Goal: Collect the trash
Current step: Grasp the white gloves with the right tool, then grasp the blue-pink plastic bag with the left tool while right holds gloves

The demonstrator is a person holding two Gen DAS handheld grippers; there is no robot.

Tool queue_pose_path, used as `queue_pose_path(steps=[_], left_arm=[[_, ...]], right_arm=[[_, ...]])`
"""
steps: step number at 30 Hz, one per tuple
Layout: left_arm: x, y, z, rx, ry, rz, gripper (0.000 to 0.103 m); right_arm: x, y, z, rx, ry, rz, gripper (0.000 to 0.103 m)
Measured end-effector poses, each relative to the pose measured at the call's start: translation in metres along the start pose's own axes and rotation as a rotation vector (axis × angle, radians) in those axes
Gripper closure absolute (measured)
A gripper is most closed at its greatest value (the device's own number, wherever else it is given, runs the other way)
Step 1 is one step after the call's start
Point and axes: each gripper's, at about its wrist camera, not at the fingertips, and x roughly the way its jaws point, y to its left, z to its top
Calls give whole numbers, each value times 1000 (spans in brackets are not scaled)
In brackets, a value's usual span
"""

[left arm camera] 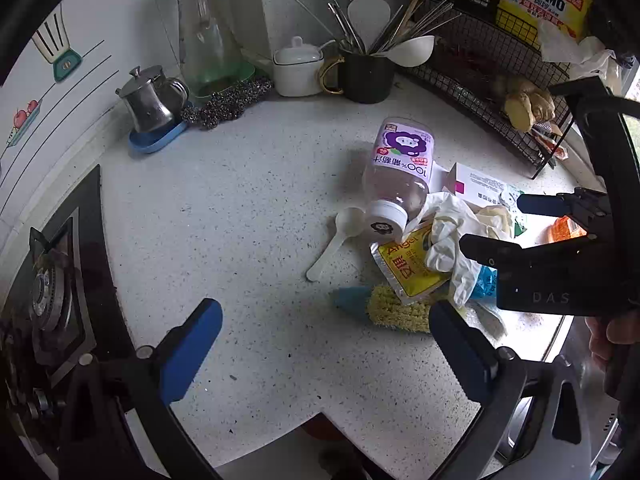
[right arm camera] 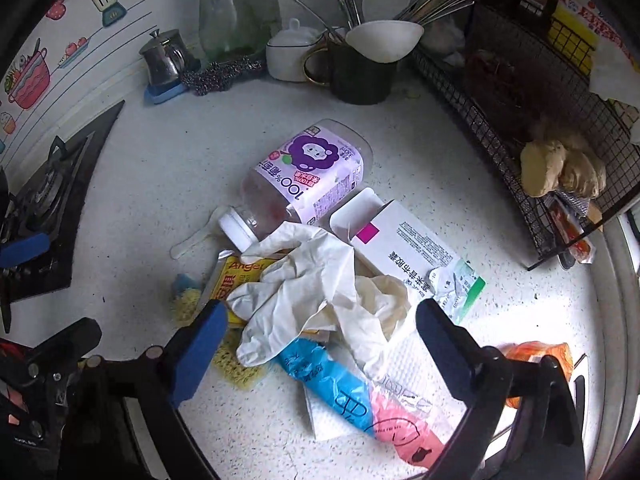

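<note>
Left tongs (left arm camera: 326,344) apart, nothing between, over bare white tabletop (left arm camera: 240,208). Right tongs (right arm camera: 322,342) apart, pads not pressing, hanging over trash pile with white glove (right arm camera: 304,292) between the tips. Trash heaped at 3 o'clock in left view, centre in right view. Juice bottle (right arm camera: 308,176) lying on its side at 12 o'clock of the glove, white cap (right arm camera: 236,232) toward 8. White box (right arm camera: 404,240) at 2 o'clock of the glove, flap open, touching bottle. Yellow packet (right arm camera: 236,276) at 9 o'clock, partly under glove. Blue-pink wrapper (right arm camera: 352,404) at 6 o'clock on white paper (right arm camera: 332,420). Yellow brush (left arm camera: 394,310) under the packet at 7. White scoop (left arm camera: 336,240) at 9 o'clock of the cap, just beside it. Orange bag (right arm camera: 536,356) at 4 o'clock behind right finger. Stove (left arm camera: 60,280) at 9 o'clock in left view. Wire rack (right arm camera: 520,120) at 2 o'clock, mug (left arm camera: 366,76) of utensils at 12.
</note>
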Motion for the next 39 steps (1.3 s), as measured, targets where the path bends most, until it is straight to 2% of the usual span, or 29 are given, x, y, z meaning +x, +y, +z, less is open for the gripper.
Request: queue_pose_path(steps=[3, 5, 6, 8, 10, 11, 16, 17, 20, 28, 36, 39], left_arm=[[8, 1, 3, -7, 13, 6, 0], [11, 1, 4, -10, 21, 3, 0], [12, 1, 5, -9, 25, 2, 0], [12, 0, 4, -2, 25, 1, 0], [11, -1, 4, 4, 24, 0, 0], [10, -2, 4, 6, 22, -2, 0], [1, 1, 9, 12, 2, -15, 0], [-1, 1, 10, 11, 0, -20, 0], [-9, 2, 10, 5, -12, -41, 0], [-38, 0, 7, 23, -39, -93, 0], [-62, -20, -1, 105, -54, -165, 0], [-71, -28, -3, 138, -64, -191, 0]], right_arm=[[17, -3, 3, -7, 42, 11, 26], [25, -5, 3, -14, 63, 17, 42], [27, -4, 4, -18, 71, 22, 47], [28, -5, 3, -19, 80, 45, 67], [22, -5, 0, -21, 63, 22, 82], [17, -5, -1, -22, 52, 13, 85], [-14, -14, -7, 8, -8, 15, 86], [-21, -16, -8, 9, -20, 12, 93], [-44, -21, -12, 31, -61, 15, 99], [-94, -25, -27, 59, -134, 15, 101], [-144, -23, -40, 97, -211, -17, 101], [-160, -22, -50, 122, -226, -5, 101]])
